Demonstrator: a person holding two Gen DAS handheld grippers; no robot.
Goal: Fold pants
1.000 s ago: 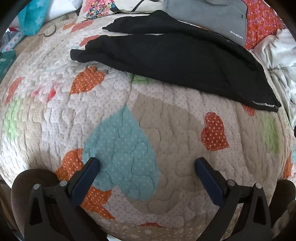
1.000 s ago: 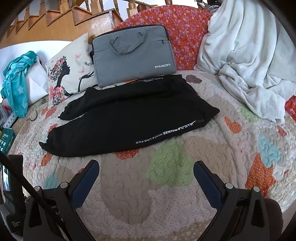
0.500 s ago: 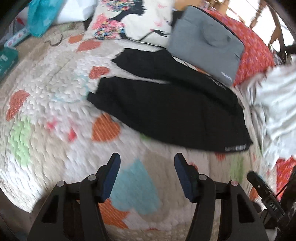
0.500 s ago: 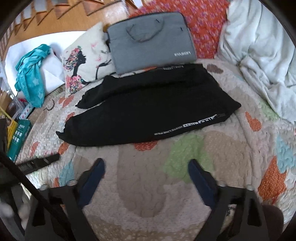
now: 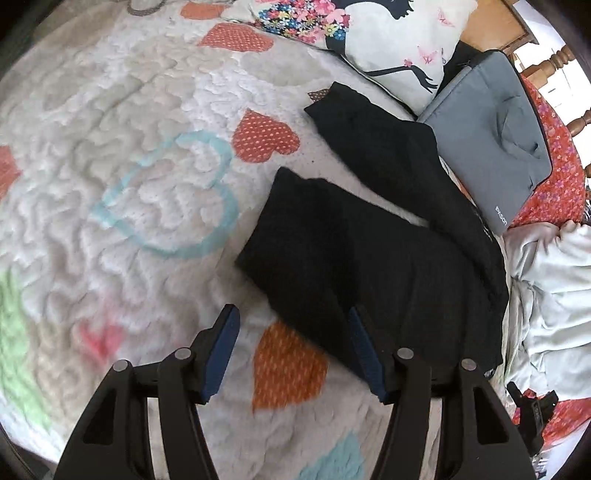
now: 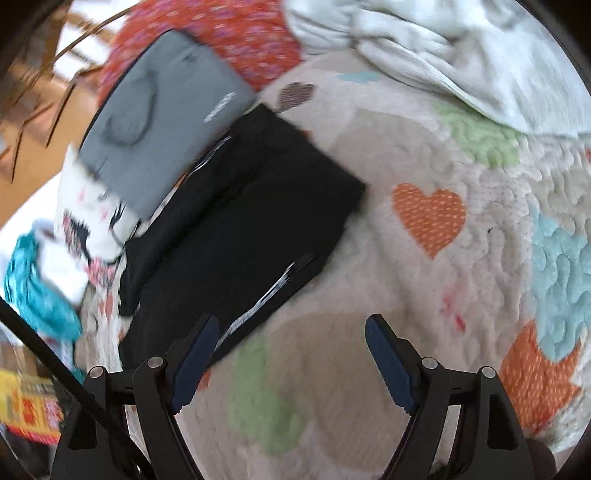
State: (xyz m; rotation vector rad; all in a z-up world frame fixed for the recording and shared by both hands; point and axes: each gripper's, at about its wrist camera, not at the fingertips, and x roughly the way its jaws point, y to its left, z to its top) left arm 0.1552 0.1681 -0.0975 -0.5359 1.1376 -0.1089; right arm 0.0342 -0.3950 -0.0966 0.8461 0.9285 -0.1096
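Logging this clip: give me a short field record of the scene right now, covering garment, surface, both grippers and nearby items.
garment: black pants, spread flat, legs apart, unfolded
surface: heart-patterned quilt
left gripper: open, empty, near a pant leg's end
right gripper: open, empty, at the pants' edge
nearby: grey laptop bag, printed pillow, white blanket
fold progress: not started

Both claws have narrowed and closed in on the pants [image 5: 369, 258].
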